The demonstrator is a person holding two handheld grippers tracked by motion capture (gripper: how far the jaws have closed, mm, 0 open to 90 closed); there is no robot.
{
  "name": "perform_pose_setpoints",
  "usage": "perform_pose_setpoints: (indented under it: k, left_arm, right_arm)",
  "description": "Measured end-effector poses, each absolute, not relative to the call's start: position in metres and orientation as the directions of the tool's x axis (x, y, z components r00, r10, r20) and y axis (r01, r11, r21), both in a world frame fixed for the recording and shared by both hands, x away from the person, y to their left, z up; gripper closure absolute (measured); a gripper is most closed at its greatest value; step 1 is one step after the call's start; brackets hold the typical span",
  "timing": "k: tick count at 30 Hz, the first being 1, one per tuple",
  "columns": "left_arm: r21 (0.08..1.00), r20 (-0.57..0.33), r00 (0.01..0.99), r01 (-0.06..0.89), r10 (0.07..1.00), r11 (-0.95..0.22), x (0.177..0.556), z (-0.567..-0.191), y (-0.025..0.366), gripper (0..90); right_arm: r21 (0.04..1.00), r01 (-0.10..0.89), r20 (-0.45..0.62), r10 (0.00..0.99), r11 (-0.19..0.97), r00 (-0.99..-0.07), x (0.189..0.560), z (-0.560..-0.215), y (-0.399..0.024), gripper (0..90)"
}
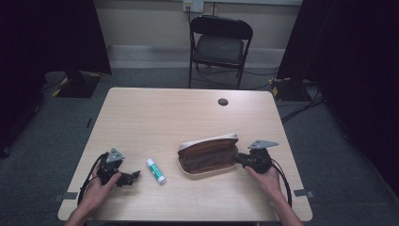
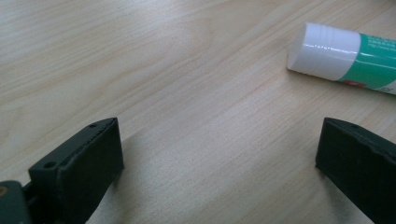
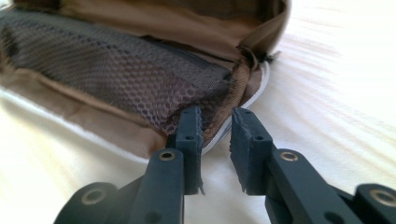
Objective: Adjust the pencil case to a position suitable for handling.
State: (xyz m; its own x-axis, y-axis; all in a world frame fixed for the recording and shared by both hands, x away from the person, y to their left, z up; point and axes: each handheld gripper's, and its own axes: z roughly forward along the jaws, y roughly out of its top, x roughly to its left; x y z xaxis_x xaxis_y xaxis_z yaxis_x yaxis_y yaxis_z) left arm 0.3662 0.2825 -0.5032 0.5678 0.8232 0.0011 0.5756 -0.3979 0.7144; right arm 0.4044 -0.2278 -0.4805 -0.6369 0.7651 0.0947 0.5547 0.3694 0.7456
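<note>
Right claw view: my right claw (image 3: 215,122), jaws slightly apart, nothing pinched, sits at the soft, floppy pouch (image 3: 140,79) lying open on the bench (image 3: 336,93), best taken by its rim.

floor: grey carpet (image 1: 155,77) | wall: pale cream (image 1: 146,21) | 1 black folding metal chair (image 1: 220,44) behind light wooden table (image 1: 160,117) | dark curtains (image 1: 47,35) both sides

Dim high view with black side curtains; evenly lit tabletop (image 1: 188,113). Right gripper view overexposed and washed out, soft throughout; left gripper view sharp, with soft shadows.
</note>
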Motion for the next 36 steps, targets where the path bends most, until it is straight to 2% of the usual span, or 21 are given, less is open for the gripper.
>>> perform_pose_setpoints:
  k: [9, 11, 18, 20, 26, 33, 36]
  left_arm:
    - [0.714, 0.002, 0.568, 0.575, 0.823, -0.399, 0.366, -0.503, 0.283, 0.2]
    - [0.714, 0.001, 0.568, 0.576, 0.823, -0.398, 0.366, -0.503, 0.283, 0.2]
    - [0.714, 0.001, 0.568, 0.576, 0.823, -0.398, 0.366, -0.503, 0.283, 0.2]
    - [0.714, 0.001, 0.568, 0.576, 0.823, -0.398, 0.366, -0.503, 0.283, 0.2]
    - [0.714, 0.001, 0.568, 0.576, 0.823, -0.398, 0.366, -0.503, 0.283, 0.2]
    - [0.714, 0.001, 0.568, 0.576, 0.823, -0.398, 0.366, -0.503, 0.283, 0.2]
    - [0.714, 0.001, 0.568, 0.575, 0.823, -0.398, 0.366, -0.503, 0.283, 0.2]
  right_arm:
    - [0.741, 0.548, 0.102, 0.742, 0.388, -0.663, 0.394, -0.48, -0.219, 69.8]
    - [0.743, 0.551, 0.102, 0.75, 0.38, -0.654, 0.391, -0.476, -0.219, 64.3]
    - [0.763, 0.552, 0.105, 0.779, 0.335, -0.618, 0.408, -0.479, -0.225, 55.9]
    - [0.749, 0.556, 0.1, 0.769, 0.359, -0.631, 0.411, -0.483, -0.22, 53.9]
    - [0.733, 0.534, 0.045, 0.753, 0.422, -0.656, 0.406, -0.486, -0.207, 54.9]
    - [0.715, 0.563, 0.081, 0.751, 0.414, -0.656, 0.39, -0.484, -0.202, 53.8]
    - [0.713, 0.556, 0.063, 0.751, 0.427, -0.657, 0.386, -0.483, -0.2, 53.8]
